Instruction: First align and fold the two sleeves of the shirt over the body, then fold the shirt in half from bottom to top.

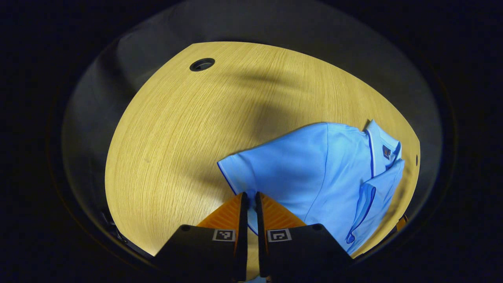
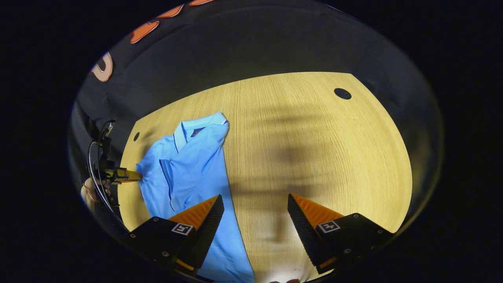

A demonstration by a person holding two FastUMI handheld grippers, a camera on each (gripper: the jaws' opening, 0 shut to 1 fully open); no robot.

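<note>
Sleeve-fold step: left gripper [image 1: 250, 200] pinches polo shirt [image 1: 314, 173] sleeve cuff [image 1: 230, 173], fingers nearly closed; right gripper [image 2: 255, 212] wide open, empty above table [image 2: 314, 137]. Next: carry sleeve over body.

A light blue polo shirt [image 1: 314, 173] with darker blue piping lies on the pale wood-grain surface [image 1: 188, 129]; its collar [image 1: 379, 147] points away toward the far edge, with a small dark tag inside the neck; in the left gripper view one short sleeve [image 1: 251, 173] spreads out flat to the side, its cuff edged in dark blue; the opposite sleeve [image 2: 206, 135] is folded in over the chest beside the collar; the cloth is mostly smooth, with a soft ridge down the front; in the right gripper view the body [image 2: 196, 173] runs long toward the near edge
</note>
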